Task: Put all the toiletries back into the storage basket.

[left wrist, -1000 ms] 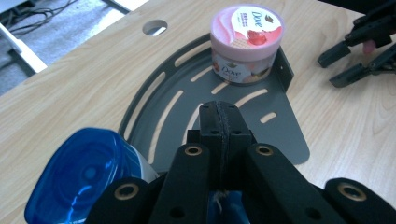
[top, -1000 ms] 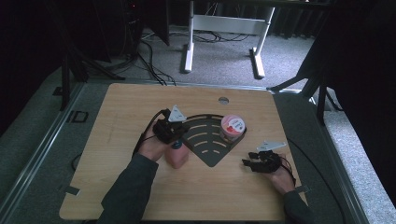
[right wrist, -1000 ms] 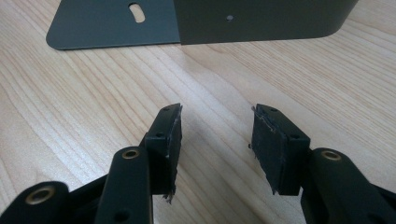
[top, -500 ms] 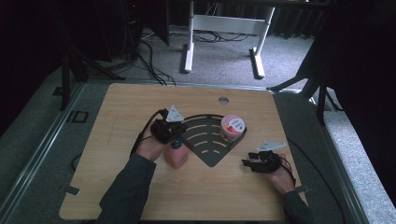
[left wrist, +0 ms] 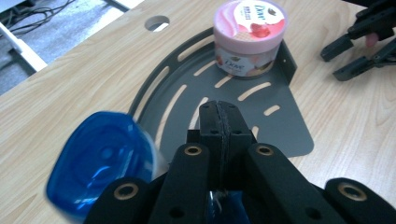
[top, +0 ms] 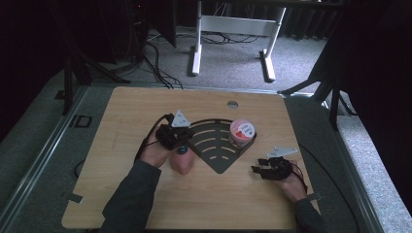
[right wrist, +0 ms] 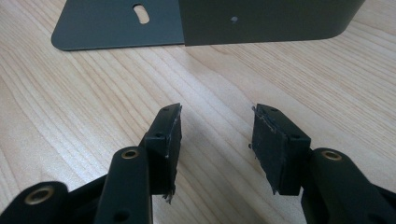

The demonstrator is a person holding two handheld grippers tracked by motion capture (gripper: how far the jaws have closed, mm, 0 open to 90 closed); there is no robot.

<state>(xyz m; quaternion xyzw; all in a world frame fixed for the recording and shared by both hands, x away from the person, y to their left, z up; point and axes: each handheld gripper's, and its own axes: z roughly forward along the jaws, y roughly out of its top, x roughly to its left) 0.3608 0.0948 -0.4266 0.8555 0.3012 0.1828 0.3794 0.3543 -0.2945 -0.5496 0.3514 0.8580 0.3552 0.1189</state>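
My left gripper [left wrist: 219,114] is pinched together just beside the standing pink bottle [top: 182,162], whose blue cap [left wrist: 105,163] sits by its side near the table [top: 121,126] middle, while my right gripper [right wrist: 215,140] waits apart, holding nothing.

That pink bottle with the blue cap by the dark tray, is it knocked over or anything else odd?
Nothing is spilled. The pink bottle stands on the table just outside the dark tray, close beside the shut left gripper. The pink jar sits upright on the tray.
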